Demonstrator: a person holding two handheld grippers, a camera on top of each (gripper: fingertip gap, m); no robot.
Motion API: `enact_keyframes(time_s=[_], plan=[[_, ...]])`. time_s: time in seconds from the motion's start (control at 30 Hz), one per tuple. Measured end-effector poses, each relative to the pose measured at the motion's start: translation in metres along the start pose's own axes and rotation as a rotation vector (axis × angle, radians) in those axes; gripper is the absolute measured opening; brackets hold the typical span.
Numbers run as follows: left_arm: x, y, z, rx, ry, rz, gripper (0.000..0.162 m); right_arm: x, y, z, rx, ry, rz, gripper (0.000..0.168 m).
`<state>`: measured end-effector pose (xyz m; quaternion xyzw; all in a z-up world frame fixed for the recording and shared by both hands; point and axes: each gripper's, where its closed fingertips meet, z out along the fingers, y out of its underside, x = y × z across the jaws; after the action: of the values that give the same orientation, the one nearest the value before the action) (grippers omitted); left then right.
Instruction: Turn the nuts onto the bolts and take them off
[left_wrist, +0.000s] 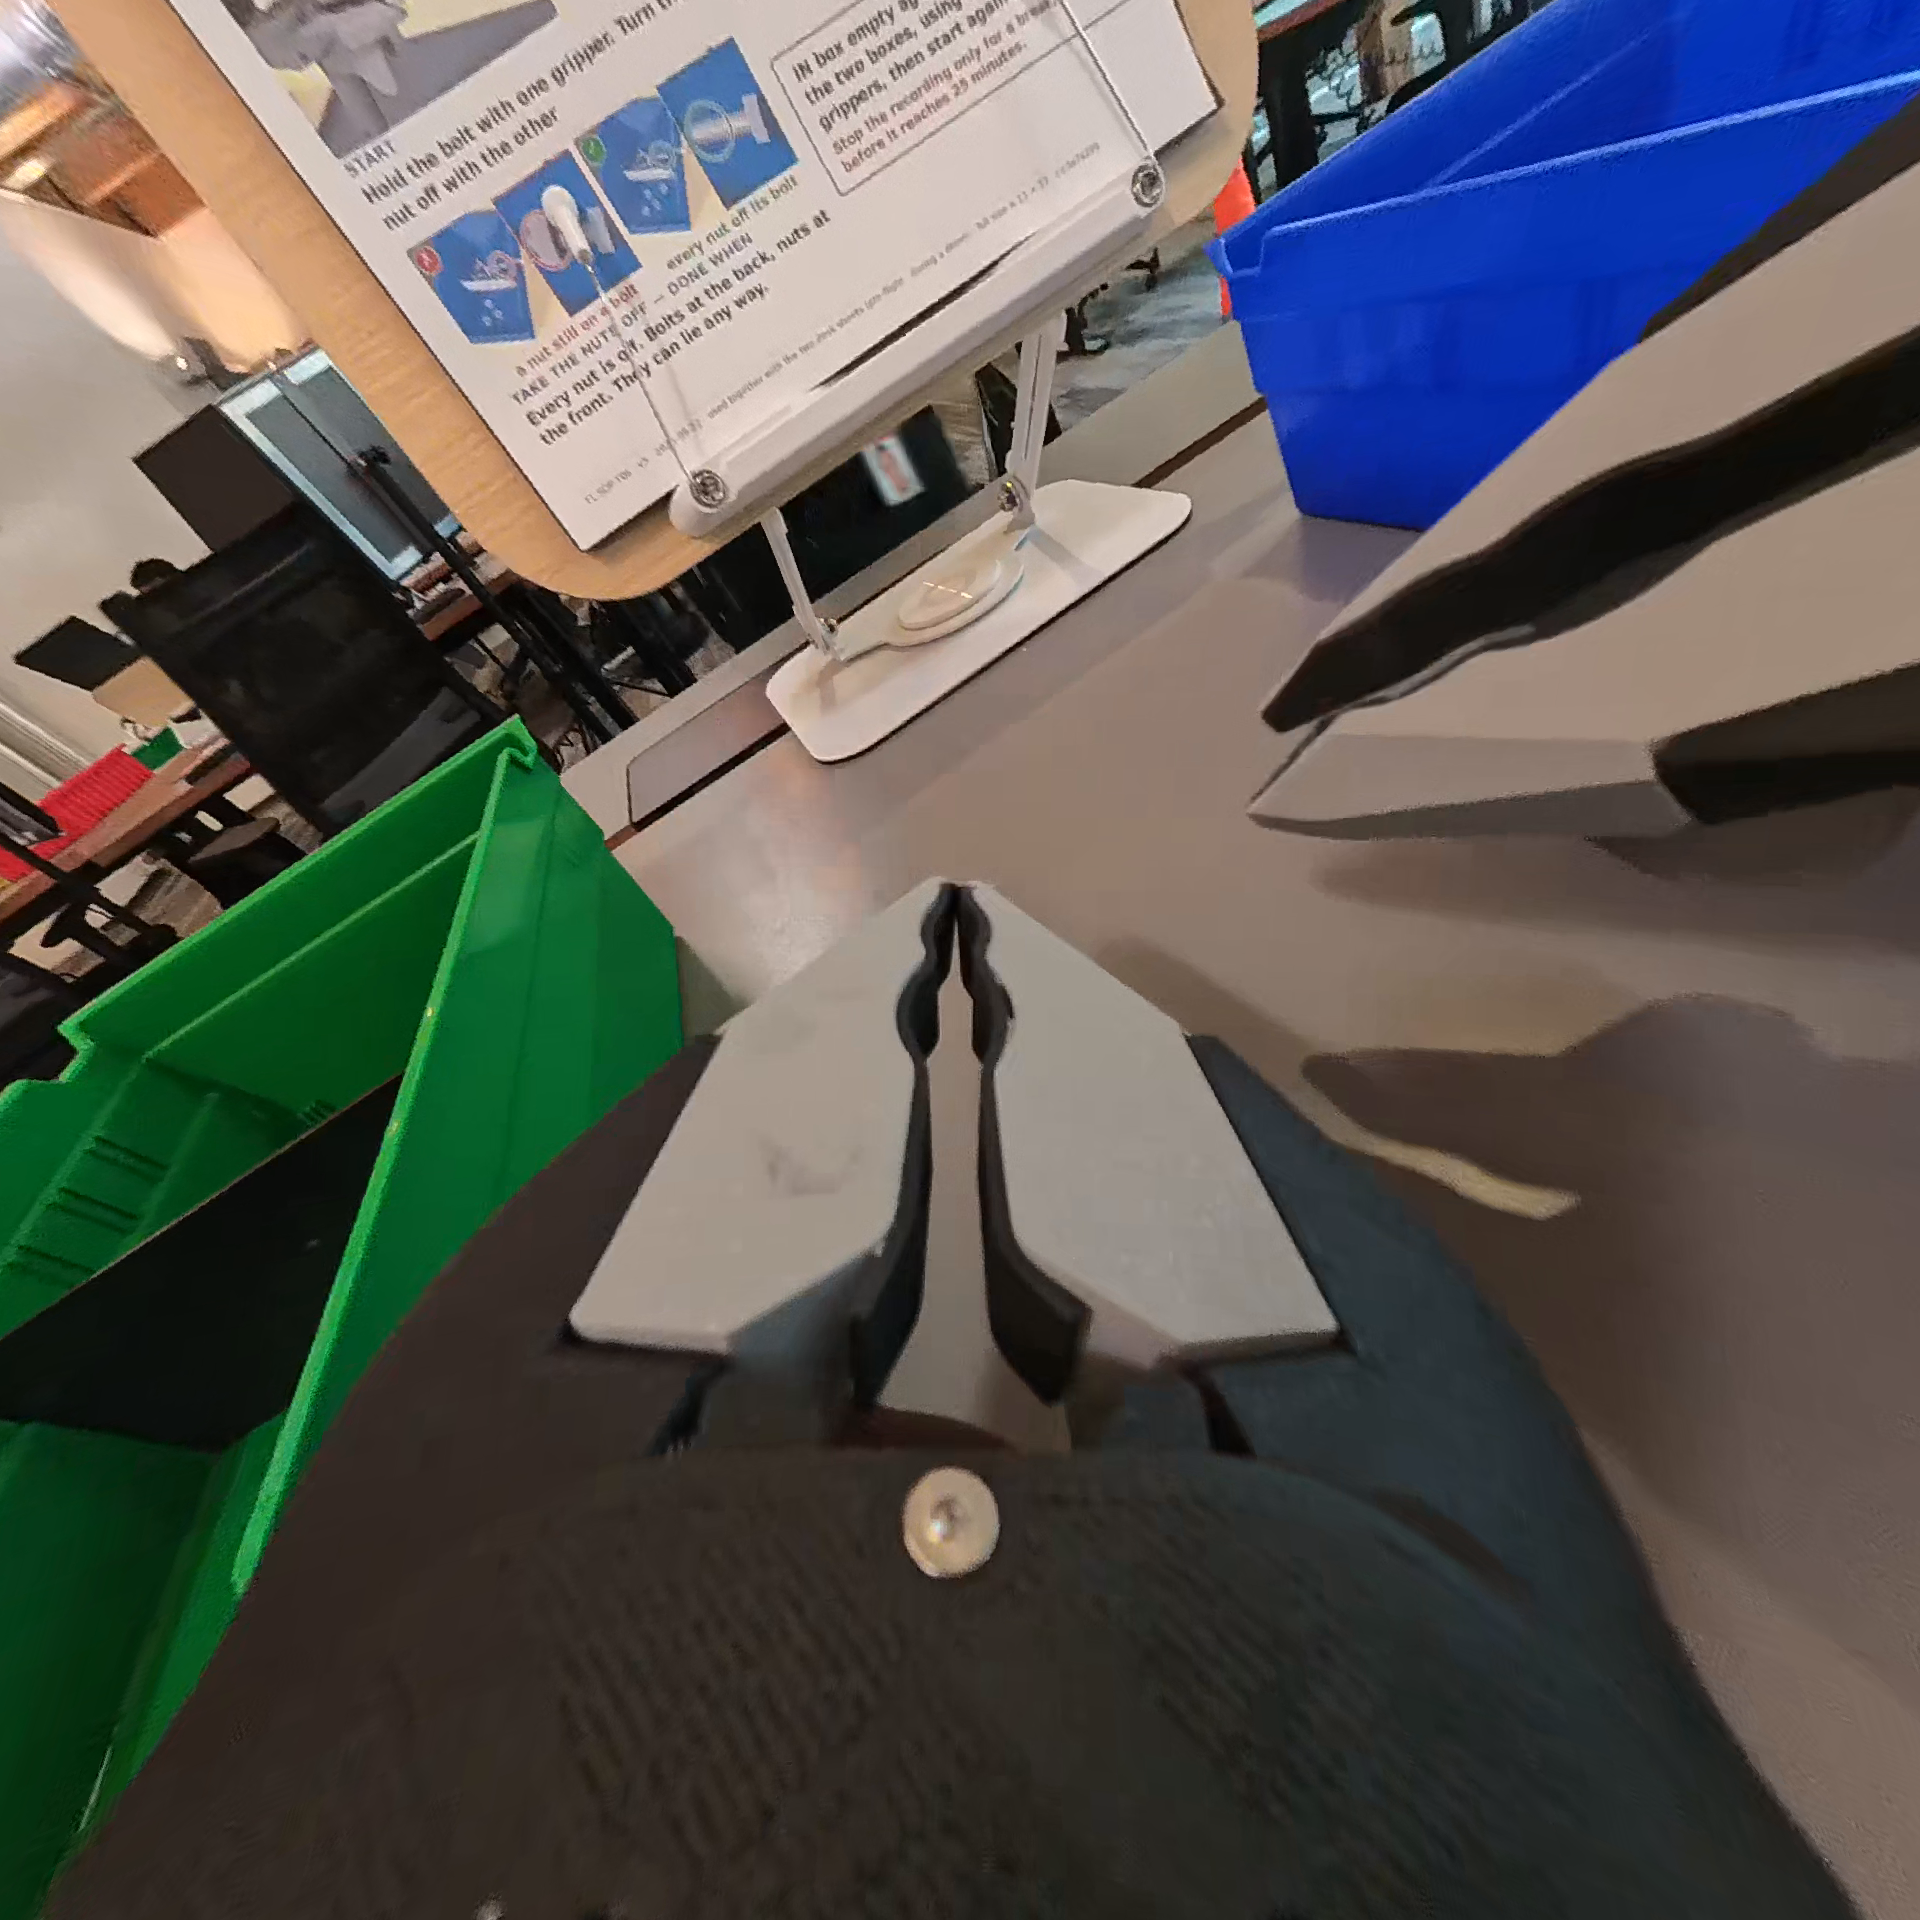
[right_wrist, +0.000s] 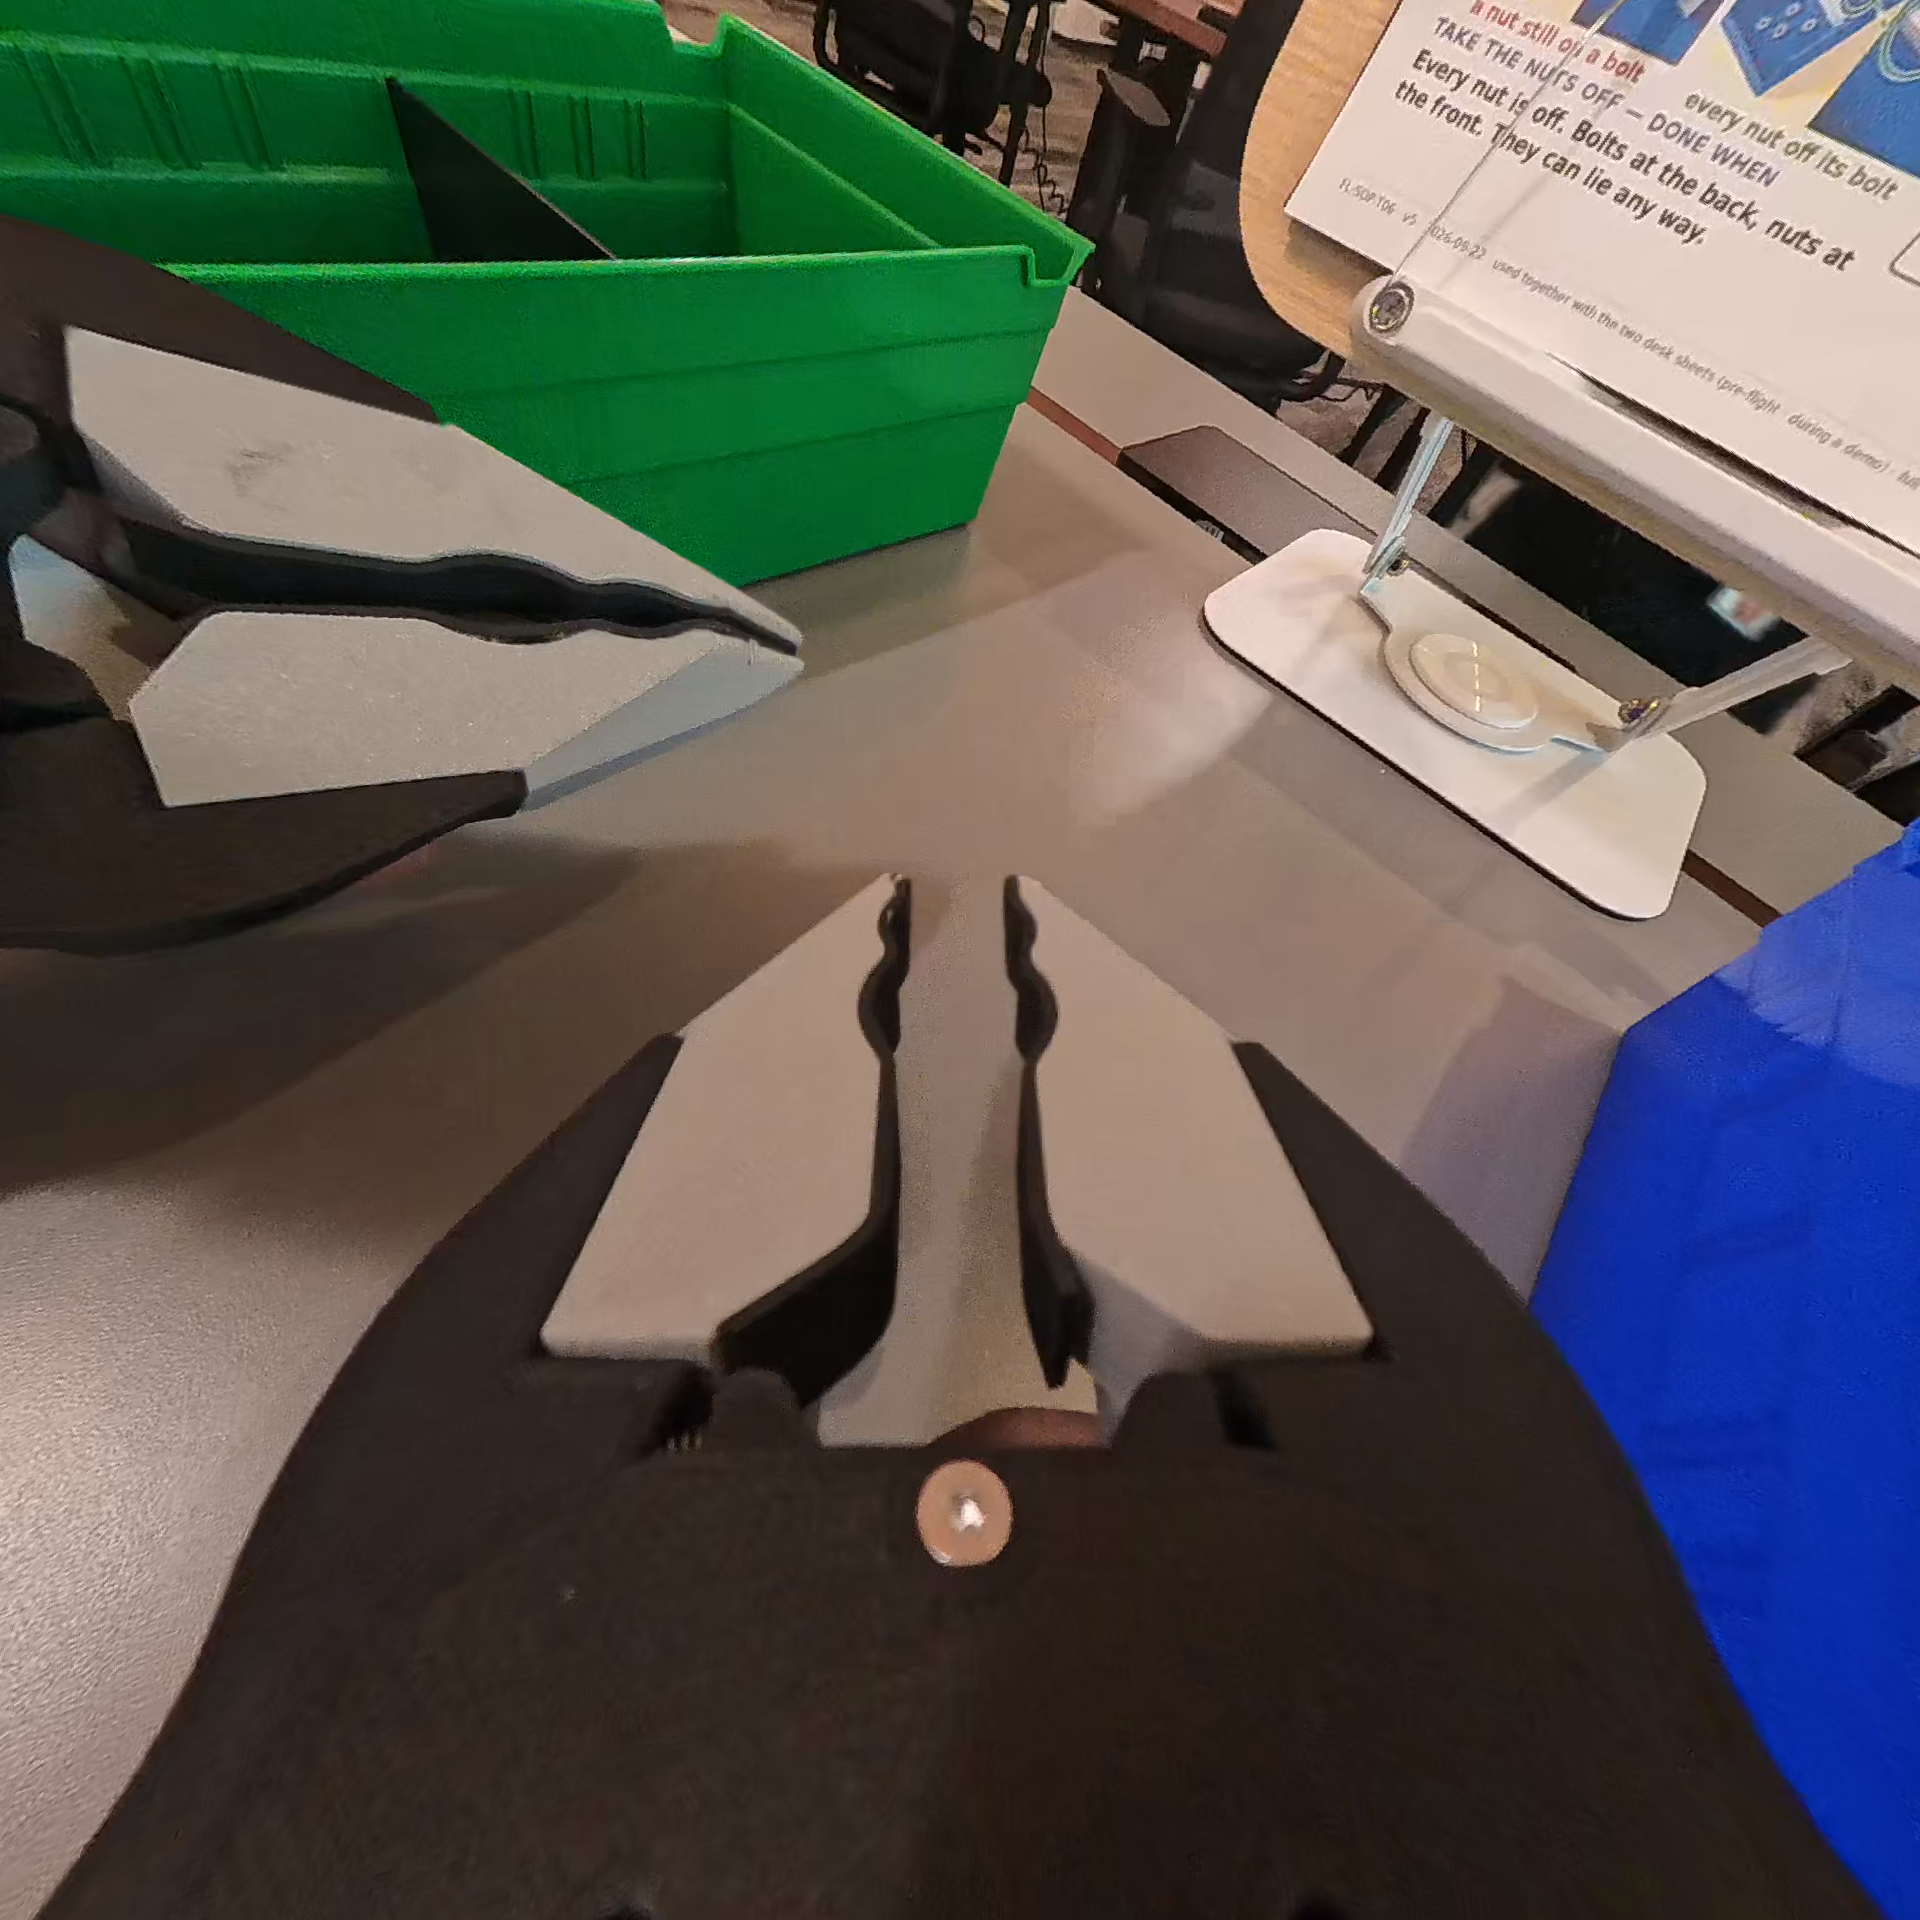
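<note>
- The left gripper (left_wrist: 958, 894) is low over the grey table (left_wrist: 1143, 831), its jaws together at the tips and holding nothing.
- The right gripper (right_wrist: 956, 883) is also low over the table (right_wrist: 935, 727); its jaws stand a little apart with bare table showing between them, and they hold nothing.
- In the left wrist view the right gripper (left_wrist: 1273, 764) comes in from 3 o'clock; in the right wrist view the left gripper (right_wrist: 795, 649) comes in from 9 o'clock. The two tips are near each other but not touching.
- A green bin (right_wrist: 727, 416) sits at 11 o'clock in the right wrist view — a black divider (right_wrist: 488, 197) splits its inside, and the compartments that show look empty.
- A blue bin (left_wrist: 1507, 312) sits at 2 o'clock in the left wrist view; its inside is mostly hidden.
- No nuts or bolts show in either view — where they are I cannot tell.
- A printed sheet on a white stand (left_wrist: 987, 623) is at 12 o'clock, between the two bins.
</note>
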<state>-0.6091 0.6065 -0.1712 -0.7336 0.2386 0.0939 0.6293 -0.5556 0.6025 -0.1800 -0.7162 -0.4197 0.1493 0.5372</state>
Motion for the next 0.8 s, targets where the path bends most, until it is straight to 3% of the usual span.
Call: enact_keyframes(time_s=[0.5,0.67,0.8], plan=[[-0.010,-0.007,-0.009,0.048,-0.089,-0.011,0.010,0.000,-0.005,-0.004,0.037,0.006,0.007,0.025],[-0.021,-0.014,-0.018,0.098,-0.141,-0.081,0.037,0.004,-0.003,-0.003,0.035,0.029,-0.002,0.035],[-0.025,-0.017,-0.024,0.131,-0.156,-0.105,0.046,0.015,-0.004,-0.006,0.035,0.099,0.001,0.059]])
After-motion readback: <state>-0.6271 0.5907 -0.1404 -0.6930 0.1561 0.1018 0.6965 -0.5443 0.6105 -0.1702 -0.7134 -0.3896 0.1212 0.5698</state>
